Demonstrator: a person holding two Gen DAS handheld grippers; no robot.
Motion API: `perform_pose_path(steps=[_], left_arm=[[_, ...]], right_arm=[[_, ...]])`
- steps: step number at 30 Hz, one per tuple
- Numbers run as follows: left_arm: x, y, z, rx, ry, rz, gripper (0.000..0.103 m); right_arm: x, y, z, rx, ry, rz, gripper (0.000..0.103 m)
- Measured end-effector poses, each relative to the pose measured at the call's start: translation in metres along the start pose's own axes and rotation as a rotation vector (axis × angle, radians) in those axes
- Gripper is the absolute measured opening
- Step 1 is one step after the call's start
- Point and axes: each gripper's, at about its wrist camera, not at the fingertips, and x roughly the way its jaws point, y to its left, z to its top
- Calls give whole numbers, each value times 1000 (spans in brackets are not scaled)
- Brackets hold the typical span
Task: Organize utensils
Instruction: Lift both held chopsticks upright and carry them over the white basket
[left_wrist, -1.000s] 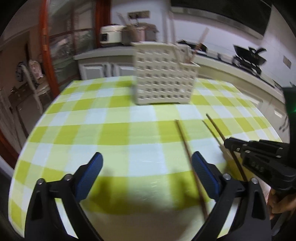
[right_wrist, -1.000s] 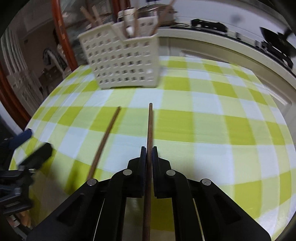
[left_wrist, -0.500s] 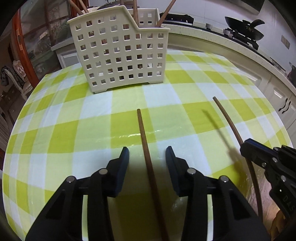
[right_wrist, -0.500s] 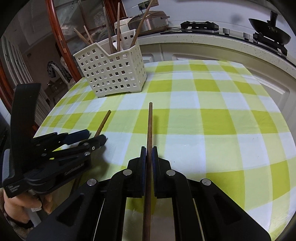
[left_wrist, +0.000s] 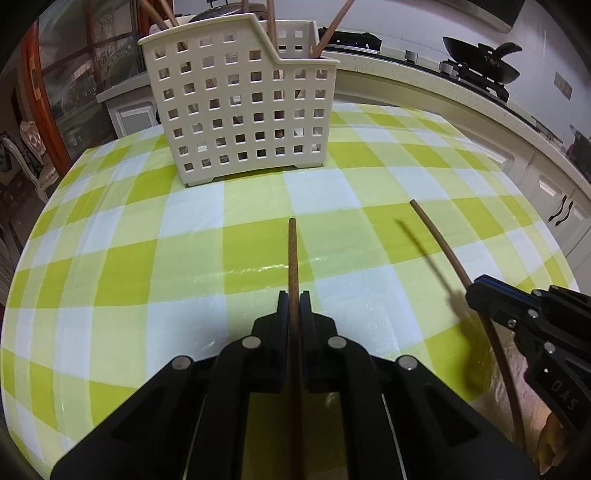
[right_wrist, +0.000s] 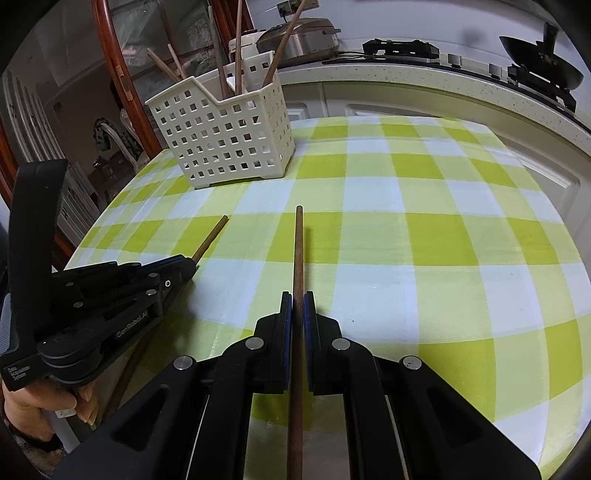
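My left gripper (left_wrist: 294, 301) is shut on a brown chopstick (left_wrist: 293, 258) that points toward the cream perforated utensil basket (left_wrist: 240, 118). My right gripper (right_wrist: 297, 301) is shut on a second brown chopstick (right_wrist: 297, 251), held just above the checked tablecloth. In the left wrist view the right gripper (left_wrist: 476, 291) shows at the right with its chopstick (left_wrist: 443, 243). In the right wrist view the left gripper (right_wrist: 188, 264) shows at the left with its chopstick (right_wrist: 210, 238). The basket (right_wrist: 229, 140) holds several upright chopsticks.
The round table (left_wrist: 110, 266) has a green and white checked cloth. A kitchen counter (left_wrist: 461, 110) with a wok (left_wrist: 480, 66) curves behind it. A wooden-framed glass cabinet (right_wrist: 122, 74) stands at the left, and a rice cooker (right_wrist: 303, 37) behind the basket.
My left gripper moved over the lying chopstick and closed on it, from wide open to shut. The right gripper stayed shut on its chopstick and held about the same place.
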Motion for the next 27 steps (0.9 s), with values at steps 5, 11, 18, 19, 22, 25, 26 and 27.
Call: perform_pose_path(steps=[5, 11, 18, 19, 22, 25, 26, 27], left_arm=[[-20, 7, -1, -18, -47, -9, 6], [-59, 15, 3, -27, -137, -21, 6], [-108, 18, 3, -24, -257, -20, 6], [-113, 18, 3, -23, -269, -18, 6], [-132, 18, 1, -17, -316, -11, 6], [-146, 19, -1, -13, -356, 4, 6], [-151, 19, -2, -13, -367, 4, 6], [-154, 19, -2, -15, -372, 2, 6]], right_arm=[[-5, 4, 5, -6, -22, -3, 6], [-23, 16, 13, -30, -88, 9, 6], [-57, 36, 24, -93, -194, 17, 6], [-62, 39, 24, -103, -213, 19, 6], [-73, 45, 26, -123, -247, 16, 6], [-83, 51, 26, -140, -275, 19, 6], [-87, 53, 26, -149, -287, 19, 6], [-89, 54, 26, -154, -297, 20, 6]])
